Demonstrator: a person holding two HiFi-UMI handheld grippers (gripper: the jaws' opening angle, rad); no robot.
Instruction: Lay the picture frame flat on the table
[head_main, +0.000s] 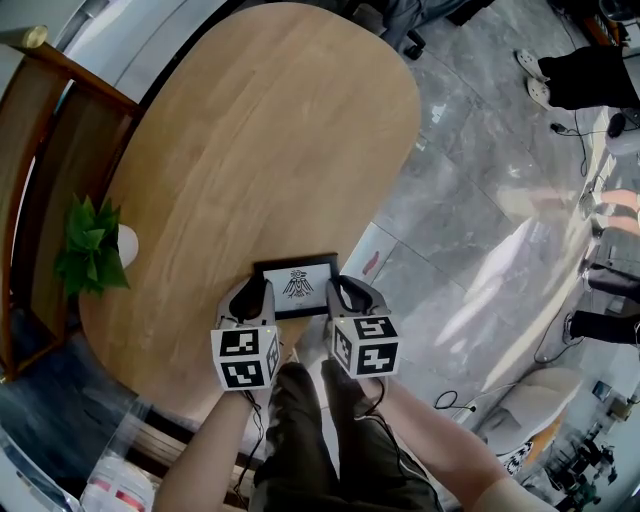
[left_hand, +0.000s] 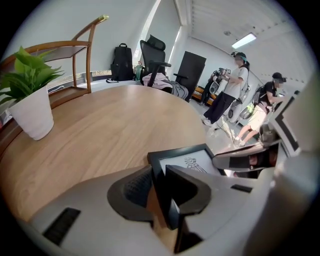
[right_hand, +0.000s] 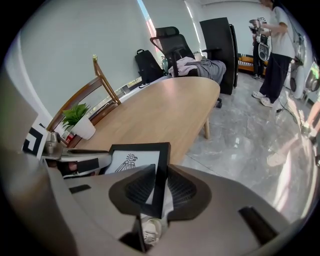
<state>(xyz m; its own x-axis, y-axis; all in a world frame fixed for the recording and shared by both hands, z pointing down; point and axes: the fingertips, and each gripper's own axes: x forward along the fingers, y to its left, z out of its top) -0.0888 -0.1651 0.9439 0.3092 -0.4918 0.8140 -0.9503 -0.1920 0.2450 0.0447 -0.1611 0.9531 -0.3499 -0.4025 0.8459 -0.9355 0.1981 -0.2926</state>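
Nearest the person, the left gripper (head_main: 255, 292) is pinching its jaws narrowly on the left edge of the black rectangular picture frame with a white emblem print (head_main: 297, 285). The right gripper (head_main: 341, 292) is clamping the frame's right edge the same way. The frame is hanging print-up at the near rim of the oval light-wood table (head_main: 260, 150). In the right gripper view a shoe is showing under its lower corner, so it seems to be overhanging the edge, tilted. The task looks mid-way: the frame is gripped, while setting it flat on the wood and letting go remain. Farther off, a green plant in a white pot (head_main: 95, 248) is standing by the left rim. I am counting one frame, two grippers, one table and one plant.
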